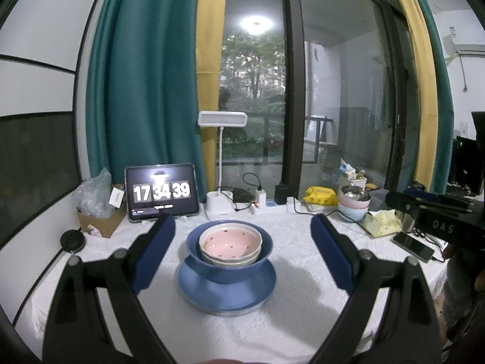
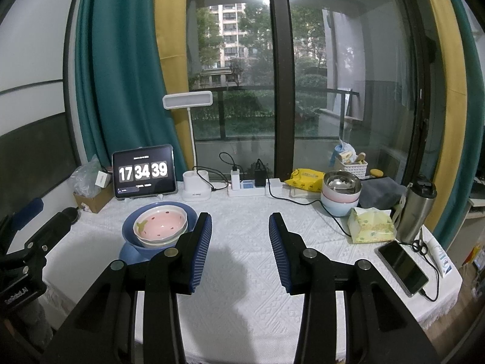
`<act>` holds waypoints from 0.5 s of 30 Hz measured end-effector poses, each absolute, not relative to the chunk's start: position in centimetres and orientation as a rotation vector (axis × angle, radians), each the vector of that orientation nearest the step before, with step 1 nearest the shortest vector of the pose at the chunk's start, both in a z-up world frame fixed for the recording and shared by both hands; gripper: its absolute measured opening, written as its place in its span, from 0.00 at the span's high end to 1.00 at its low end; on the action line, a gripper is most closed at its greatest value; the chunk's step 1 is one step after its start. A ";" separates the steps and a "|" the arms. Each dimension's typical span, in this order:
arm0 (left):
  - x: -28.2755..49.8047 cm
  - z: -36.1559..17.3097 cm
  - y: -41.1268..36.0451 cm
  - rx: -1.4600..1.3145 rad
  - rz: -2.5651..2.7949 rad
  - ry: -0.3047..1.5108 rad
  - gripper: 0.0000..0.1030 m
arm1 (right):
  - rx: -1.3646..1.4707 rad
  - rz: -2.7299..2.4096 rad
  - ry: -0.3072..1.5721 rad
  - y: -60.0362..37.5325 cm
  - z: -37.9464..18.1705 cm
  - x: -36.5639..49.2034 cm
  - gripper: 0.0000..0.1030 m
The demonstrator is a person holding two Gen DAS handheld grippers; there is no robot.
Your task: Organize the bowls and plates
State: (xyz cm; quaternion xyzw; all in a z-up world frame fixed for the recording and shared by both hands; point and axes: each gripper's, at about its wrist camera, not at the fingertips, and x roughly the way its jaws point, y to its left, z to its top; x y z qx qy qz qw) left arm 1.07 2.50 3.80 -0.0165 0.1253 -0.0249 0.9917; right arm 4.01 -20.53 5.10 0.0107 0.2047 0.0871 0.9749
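A stack stands mid-table: blue plates [image 1: 227, 294], a blue bowl [image 1: 194, 247] on them, and two nested white bowls with a pink strawberry inside [image 1: 230, 239] in the blue bowl. My left gripper [image 1: 242, 221] is open and empty, its fingers either side of the stack and nearer the camera. In the right wrist view the same stack [image 2: 160, 227] sits at the left. My right gripper [image 2: 239, 221] is open and empty over bare cloth to the right of it. Another stack of a steel bowl on pink and pale blue bowls [image 2: 341, 194] stands at the back right.
A tablet clock [image 2: 144, 176], desk lamp [image 2: 195, 188] and power strip [image 2: 245, 189] line the back edge. A steel flask [image 2: 415, 212], tissue pack [image 2: 371, 226], phone [image 2: 403, 268] and cables sit at the right. A cardboard box [image 1: 100, 218] stands at the back left.
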 end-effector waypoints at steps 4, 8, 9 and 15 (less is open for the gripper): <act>1.0 3.8 2.5 -0.033 -0.052 0.250 0.11 | 0.021 0.176 0.411 -20.5 5.0 4.1 0.60; 1.0 4.0 2.5 -0.034 -0.054 0.246 0.11 | 0.020 0.177 0.410 -20.4 5.0 4.1 0.60; 1.0 4.0 2.5 -0.035 -0.055 0.246 0.11 | 0.020 0.177 0.410 -20.4 5.0 4.1 0.60; 1.0 4.0 2.5 -0.033 -0.055 0.247 0.11 | 0.019 0.177 0.410 -20.4 5.0 4.0 0.60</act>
